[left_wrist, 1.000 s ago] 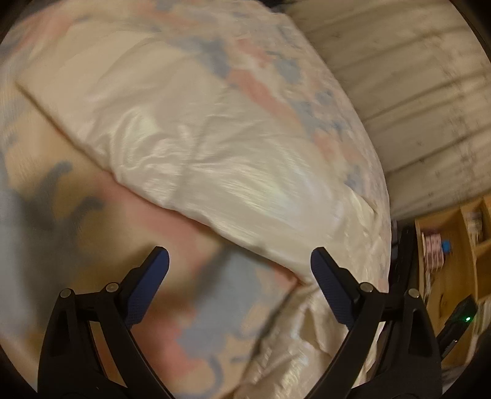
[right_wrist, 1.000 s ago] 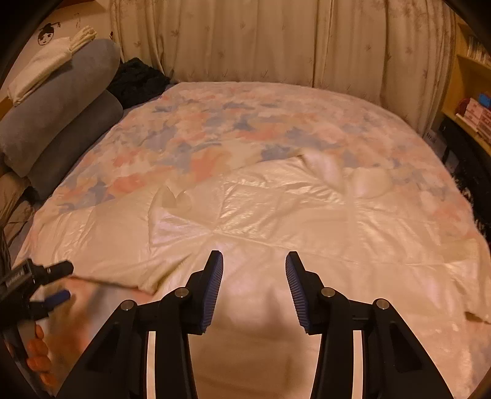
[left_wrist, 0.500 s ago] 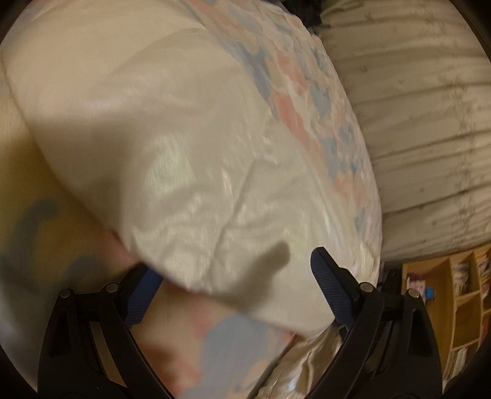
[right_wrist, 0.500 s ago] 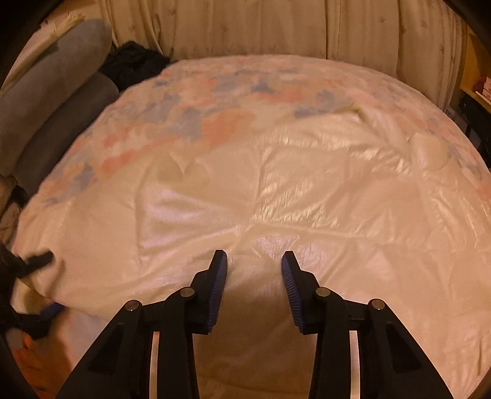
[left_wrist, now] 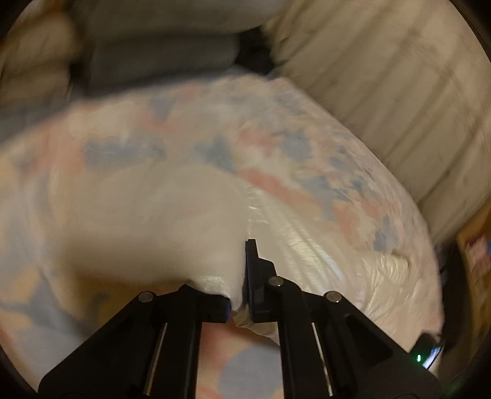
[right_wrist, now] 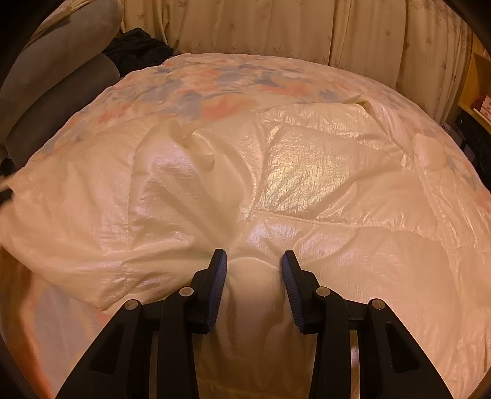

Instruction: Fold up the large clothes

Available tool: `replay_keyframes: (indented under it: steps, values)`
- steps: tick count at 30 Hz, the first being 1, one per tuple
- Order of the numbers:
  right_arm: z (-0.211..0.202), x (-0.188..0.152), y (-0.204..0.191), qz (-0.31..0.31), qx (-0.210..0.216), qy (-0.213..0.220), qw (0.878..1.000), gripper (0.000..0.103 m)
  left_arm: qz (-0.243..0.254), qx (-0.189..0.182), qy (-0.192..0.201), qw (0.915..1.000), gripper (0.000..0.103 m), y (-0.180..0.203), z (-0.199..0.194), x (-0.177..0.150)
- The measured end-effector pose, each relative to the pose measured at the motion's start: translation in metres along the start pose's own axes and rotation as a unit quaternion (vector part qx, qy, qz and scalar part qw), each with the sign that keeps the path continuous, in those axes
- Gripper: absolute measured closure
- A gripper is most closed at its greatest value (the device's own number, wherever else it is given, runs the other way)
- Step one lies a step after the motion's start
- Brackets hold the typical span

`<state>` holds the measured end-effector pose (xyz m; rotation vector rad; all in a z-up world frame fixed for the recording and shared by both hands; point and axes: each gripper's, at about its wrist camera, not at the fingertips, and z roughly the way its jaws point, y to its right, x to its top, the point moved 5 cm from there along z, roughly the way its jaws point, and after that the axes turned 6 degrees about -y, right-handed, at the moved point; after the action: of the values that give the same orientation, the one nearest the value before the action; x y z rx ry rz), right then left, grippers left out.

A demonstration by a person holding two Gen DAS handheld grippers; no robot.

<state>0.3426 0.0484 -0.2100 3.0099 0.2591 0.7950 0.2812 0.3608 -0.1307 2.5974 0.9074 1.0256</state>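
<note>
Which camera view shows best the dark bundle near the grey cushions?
The right wrist view: the dark bundle is sharp there, between the grey cushions and the curtain. In the left wrist view it is only a blurred dark patch.

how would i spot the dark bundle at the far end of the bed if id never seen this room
Start from the bed, covered by a floral quilt with a shiny cream side folded over it. Follow its far left corner to where the grey pillows meet the pale curtain. The black bundle sits there, the only dark, knobbly thing among smooth pale fabrics.
</note>
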Motion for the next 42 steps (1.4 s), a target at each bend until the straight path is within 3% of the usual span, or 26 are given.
replay_keyframes:
  steps: [2, 7, 10, 13, 17, 22, 26, 30, 32, 33, 36, 38, 40, 42]
  values:
    - [0.001, 0.000, 0.001, 0.004, 0.006, -0.006, 1.000, 0.065, 0.052, 0.015, 0.021, 0.9983, 0.098, 0.026, -0.022, 0.001]
    - [0.000, 0.007, 0.003, -0.002, 0.002, -0.041, 0.999, 0.065, 0.164, 0.041, 0.051, 0.9843, 0.098, 0.101, -0.080, -0.007]
    - [-0.013, 0.013, 0.010, 0.018, 0.046, -0.063, 0.997, 0.065, 0.208, 0.040, 0.051, 0.9760, 0.098, 0.137, -0.107, -0.018]
    - [-0.039, 0.017, 0.026, 0.041, 0.085, -0.061, 0.994, 0.065, 0.253, 0.037, 0.046, 0.9657, 0.098, 0.172, -0.131, -0.036]
    - [-0.081, 0.015, 0.071, 0.061, 0.083, -0.034, 0.994, 0.065, 0.310, 0.032, 0.045, 0.9492, 0.098, 0.230, -0.151, -0.070]
    - [-0.119, -0.004, 0.167, 0.118, 0.040, -0.005, 0.992, 0.065, 0.377, 0.013, 0.029, 0.9257, 0.098, 0.301, -0.145, -0.125]
    - [-0.136, -0.033, 0.261, 0.187, -0.019, -0.005, 0.982, 0.065, 0.421, -0.008, -0.003, 0.9071, 0.098, 0.352, -0.114, -0.190]
    - [-0.139, -0.065, 0.343, 0.253, -0.070, -0.028, 0.965, 0.065, 0.479, -0.001, -0.061, 0.8755, 0.098, 0.375, -0.058, -0.272]
    - [-0.138, -0.082, 0.371, 0.276, -0.073, -0.042, 0.957, 0.064, 0.506, 0.010, -0.094, 0.8574, 0.098, 0.375, -0.033, -0.312]
    - [-0.138, -0.089, 0.379, 0.284, -0.068, -0.048, 0.955, 0.063, 0.513, 0.014, -0.098, 0.8526, 0.097, 0.373, -0.026, -0.324]
    - [-0.138, -0.099, 0.388, 0.287, -0.046, -0.054, 0.955, 0.051, 0.537, 0.027, -0.070, 0.8406, 0.088, 0.369, -0.021, -0.349]
    - [-0.142, -0.102, 0.381, 0.274, -0.031, -0.042, 0.960, 0.039, 0.538, 0.006, -0.072, 0.8395, 0.076, 0.366, -0.027, -0.354]
    - [-0.146, -0.099, 0.371, 0.258, -0.018, -0.029, 0.965, 0.028, 0.533, -0.022, -0.088, 0.8415, 0.047, 0.364, -0.035, -0.351]
    - [-0.153, -0.090, 0.352, 0.233, 0.007, -0.012, 0.972, 0.020, 0.520, -0.067, -0.121, 0.8431, 0.029, 0.361, -0.046, -0.343]
